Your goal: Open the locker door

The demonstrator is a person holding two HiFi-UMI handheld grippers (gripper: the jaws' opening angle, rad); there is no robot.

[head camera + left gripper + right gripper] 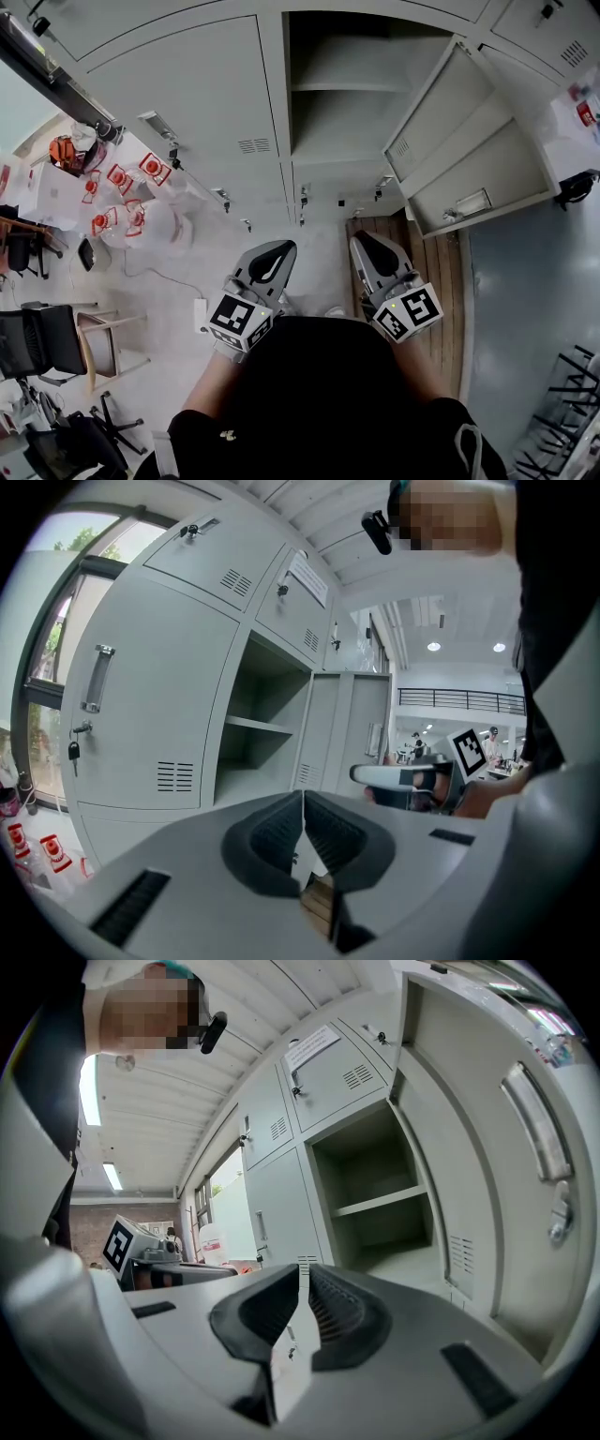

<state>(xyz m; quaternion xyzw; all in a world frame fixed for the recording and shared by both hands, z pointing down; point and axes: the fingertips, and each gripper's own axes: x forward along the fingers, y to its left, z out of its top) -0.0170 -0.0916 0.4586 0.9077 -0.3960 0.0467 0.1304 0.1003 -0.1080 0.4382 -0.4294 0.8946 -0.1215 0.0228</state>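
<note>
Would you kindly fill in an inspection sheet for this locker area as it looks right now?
Surface: pale floor, wooden strip before the open locker.
Job's things: locker door swung wide open; compartment with one shelf, nothing seen inside.
Clutter: red-and-white packages on the floor, left.
Grippers: left gripper and right gripper both shut, empty, away from the lockers.
Cables: thin cord on the floor, left.
Surroundings: chairs at left; closed lockers alongside.

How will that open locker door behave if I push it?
The open door looks like thin sheet metal, so it likely swings easily and may flex. Its painted face looks smooth; a push would probably slide unless taken at the handle.
</note>
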